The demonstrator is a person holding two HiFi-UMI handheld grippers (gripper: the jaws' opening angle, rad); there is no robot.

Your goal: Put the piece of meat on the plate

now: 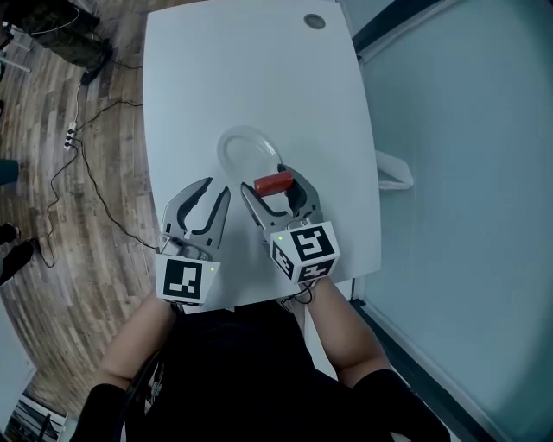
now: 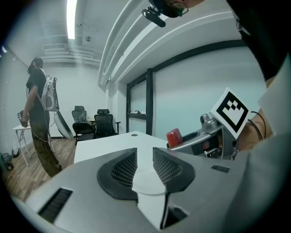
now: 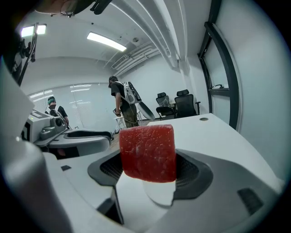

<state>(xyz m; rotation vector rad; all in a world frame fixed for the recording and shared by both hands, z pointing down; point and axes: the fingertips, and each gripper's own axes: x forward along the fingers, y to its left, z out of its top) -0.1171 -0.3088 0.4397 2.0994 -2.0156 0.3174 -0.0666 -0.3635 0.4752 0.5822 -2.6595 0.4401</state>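
A red block of meat (image 1: 274, 183) sits clamped between the jaws of my right gripper (image 1: 275, 186), above the near right rim of a clear plate (image 1: 238, 148) on the white table (image 1: 259, 78). From the right gripper view, the meat (image 3: 148, 152) fills the gap of that gripper (image 3: 148, 160). To its left, my left gripper (image 1: 215, 192) hovers over the table near the plate's near left edge, jaws slightly apart with nothing between them. The left gripper view shows that gripper (image 2: 144, 157) holding nothing, and the meat (image 2: 173, 136) to its right.
A round cable grommet (image 1: 314, 21) lies at the table's far end. Wooden floor with cables and a power strip (image 1: 69, 138) runs along the left. A glass wall stands close on the right. A person (image 2: 38, 123) and office chairs (image 2: 93, 123) are farther back in the room.
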